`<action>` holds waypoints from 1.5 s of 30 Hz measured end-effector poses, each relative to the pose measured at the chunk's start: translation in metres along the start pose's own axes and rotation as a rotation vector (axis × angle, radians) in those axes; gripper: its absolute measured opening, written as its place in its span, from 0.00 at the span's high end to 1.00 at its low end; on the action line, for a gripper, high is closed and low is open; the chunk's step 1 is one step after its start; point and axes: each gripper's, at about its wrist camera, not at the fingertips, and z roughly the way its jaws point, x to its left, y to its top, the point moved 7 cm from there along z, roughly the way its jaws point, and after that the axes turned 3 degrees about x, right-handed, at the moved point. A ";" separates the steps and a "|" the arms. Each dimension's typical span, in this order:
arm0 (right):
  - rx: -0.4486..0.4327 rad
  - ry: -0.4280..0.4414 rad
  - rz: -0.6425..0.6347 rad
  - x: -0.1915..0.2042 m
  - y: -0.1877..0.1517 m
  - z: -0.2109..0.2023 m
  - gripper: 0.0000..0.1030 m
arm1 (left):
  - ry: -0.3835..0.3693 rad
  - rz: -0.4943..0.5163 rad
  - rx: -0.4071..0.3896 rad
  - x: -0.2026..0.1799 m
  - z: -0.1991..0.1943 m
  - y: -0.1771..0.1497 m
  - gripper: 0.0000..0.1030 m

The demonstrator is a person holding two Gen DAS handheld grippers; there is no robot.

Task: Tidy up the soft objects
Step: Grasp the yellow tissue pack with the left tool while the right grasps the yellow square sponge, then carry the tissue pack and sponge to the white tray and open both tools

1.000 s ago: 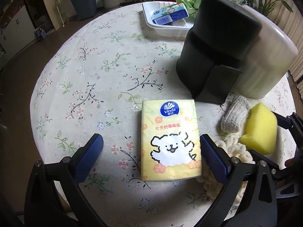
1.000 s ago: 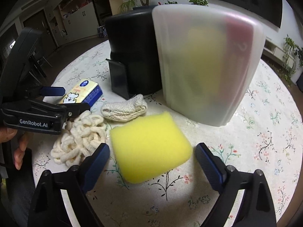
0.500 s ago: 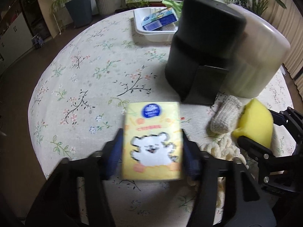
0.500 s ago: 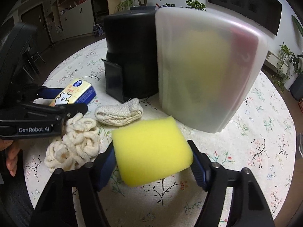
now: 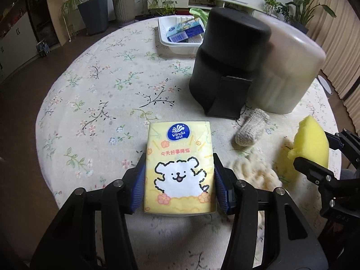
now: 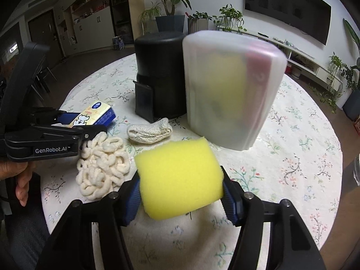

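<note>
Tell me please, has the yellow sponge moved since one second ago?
Yes. The right tongs have closed on the yellow sponge and lifted it off the table; its top now overlaps the translucent container.

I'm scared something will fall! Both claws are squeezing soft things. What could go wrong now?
1. The yellow foam sponge bulges between the right claw pads; squashed foam could spring out.
2. The left claw grips only the near half of the yellow tissue pack with the white dog, so the far end might sag or slip.
3. The cream looped yarn bundle lies right beside both claws and could snag.
</note>
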 end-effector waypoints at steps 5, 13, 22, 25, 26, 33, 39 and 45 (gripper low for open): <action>-0.001 0.005 -0.007 -0.002 -0.004 -0.012 0.38 | -0.020 0.006 -0.015 -0.006 -0.017 -0.008 0.52; 0.031 0.017 0.010 -0.024 -0.014 -0.032 0.38 | -0.070 0.028 -0.002 -0.010 -0.036 -0.021 0.52; 0.011 -0.074 0.043 -0.105 0.008 -0.071 0.38 | -0.054 0.050 -0.064 0.017 -0.069 0.021 0.52; -0.013 -0.111 0.045 -0.133 0.031 -0.085 0.38 | -0.051 0.062 -0.095 0.024 -0.078 0.046 0.52; -0.024 -0.124 0.032 -0.141 0.043 -0.090 0.38 | -0.040 0.077 -0.108 0.024 -0.081 0.057 0.52; -0.069 -0.146 -0.020 -0.176 0.127 -0.086 0.38 | -0.030 0.135 -0.151 0.029 -0.069 0.149 0.52; -0.061 -0.126 -0.056 -0.190 0.194 -0.062 0.38 | -0.012 0.158 -0.129 0.035 -0.032 0.216 0.52; -0.032 -0.071 -0.104 -0.186 0.238 -0.021 0.38 | -0.047 0.230 -0.105 0.021 0.013 0.254 0.51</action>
